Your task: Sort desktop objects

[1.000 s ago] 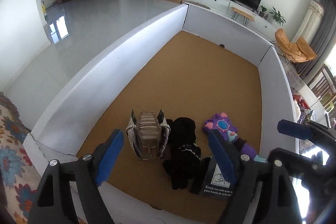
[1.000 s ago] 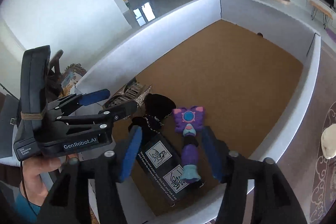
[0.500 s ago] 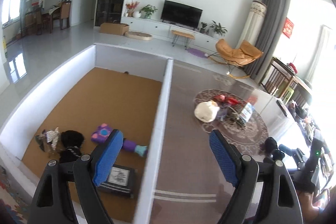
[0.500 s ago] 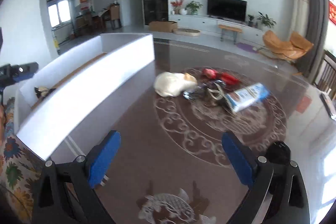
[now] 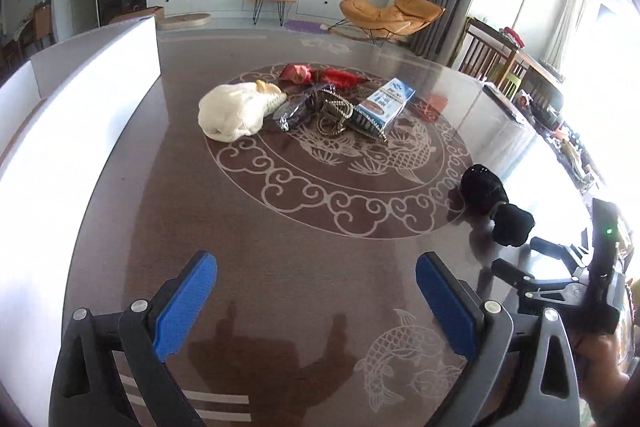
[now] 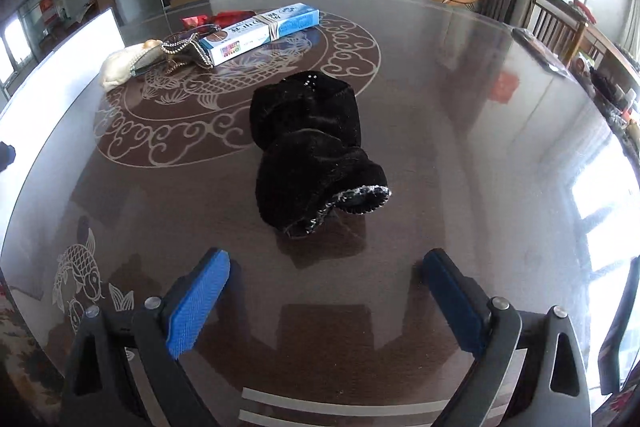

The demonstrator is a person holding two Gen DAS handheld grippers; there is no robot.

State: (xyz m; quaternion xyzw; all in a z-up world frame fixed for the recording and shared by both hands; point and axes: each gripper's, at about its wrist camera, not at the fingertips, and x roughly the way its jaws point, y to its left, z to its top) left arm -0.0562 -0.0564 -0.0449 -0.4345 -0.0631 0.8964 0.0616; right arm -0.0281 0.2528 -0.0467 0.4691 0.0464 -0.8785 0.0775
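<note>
Right gripper (image 6: 324,299) fingers opening wide w/ nothing between, just short of the black plush bundle (image 6: 308,147): soft, light, squashy, so grab mid-body.

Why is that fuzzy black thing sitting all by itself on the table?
The black fuzzy cloth item lies crumpled alone on the glass table, apart from the pile with the blue box and white bundle. Nothing looks spilled or broken.

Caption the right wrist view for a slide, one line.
Right hand-held gripper, jaws opening and empty, points at a black fuzzy item on the glossy patterned table; clutter pile beyond.
</note>
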